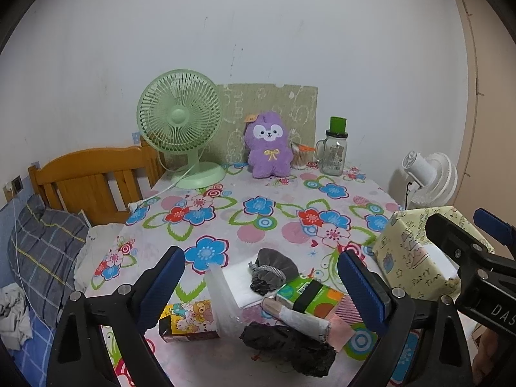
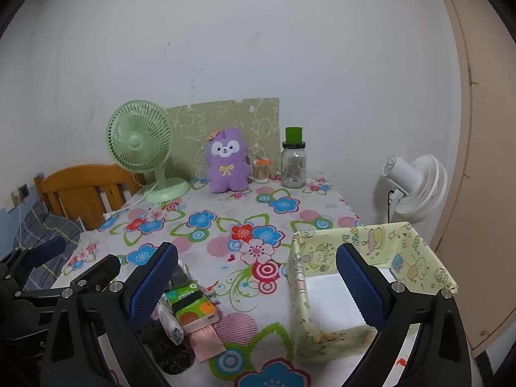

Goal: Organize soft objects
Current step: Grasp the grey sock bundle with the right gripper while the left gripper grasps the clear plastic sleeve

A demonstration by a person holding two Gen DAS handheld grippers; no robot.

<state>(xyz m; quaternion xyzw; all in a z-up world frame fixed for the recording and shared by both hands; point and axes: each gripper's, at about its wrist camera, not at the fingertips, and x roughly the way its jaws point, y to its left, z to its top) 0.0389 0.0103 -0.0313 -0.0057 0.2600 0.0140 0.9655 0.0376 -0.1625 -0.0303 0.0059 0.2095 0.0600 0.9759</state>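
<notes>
A small heap of soft things lies at the near edge of the floral tabletop [image 1: 258,200]: a grey drawstring pouch [image 1: 272,266] gathered at its neck, a crumpled black bag [image 1: 290,345], a clear plastic bag [image 1: 222,300] standing up in a twist, a green and orange tissue pack [image 1: 306,293] with a black band around it, a white-wrapped roll [image 1: 303,319] lying across a pink slip, and a yellow cartoon-printed carton [image 1: 187,321]. At the far side a purple plush toy [image 1: 266,145] sits upright beside a green desk fan [image 1: 180,125] and a glass jar [image 1: 335,156] with a green cup on its lid. To the right of the heap stands an open box [image 2: 322,258] wrapped in pale yellow cartoon paper; its white floor is bare where it shows. The left gripper [image 1: 261,290] has its blue fingers [image 1: 164,277] spread wide with nothing held; the heap lies between and just beyond them, untouched. The right gripper [image 2: 258,287] is likewise wide apart and holds nothing, its left finger over the heap's edge, its right finger [image 2: 358,283] over the box.
</notes>
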